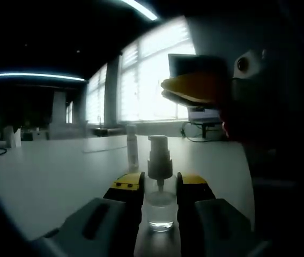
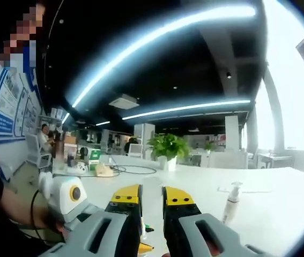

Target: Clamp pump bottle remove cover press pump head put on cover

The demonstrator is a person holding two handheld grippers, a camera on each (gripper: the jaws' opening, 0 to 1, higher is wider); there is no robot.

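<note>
A clear pump bottle (image 1: 160, 206) stands upright on the white table (image 1: 44, 171), its white pump head (image 1: 158, 155) bare. My left gripper (image 1: 160, 184) is shut on the bottle's body, one yellow-tipped jaw on each side. My right gripper (image 1: 168, 92) hangs above and to the right of the pump head, apart from it, its yellow tips close together. In the right gripper view my right gripper (image 2: 152, 195) shows a narrow gap between its jaws, and I cannot make out anything in that gap. The left gripper's grey body (image 2: 84, 214) sits low on the left there.
A small white spray bottle (image 1: 132, 144) (image 2: 231, 201) stands on the table behind the pump bottle. A potted plant (image 2: 168, 147) and cables lie further back. A hand (image 2: 28, 214) holds the left gripper. Bright windows (image 1: 152, 80) are behind the table.
</note>
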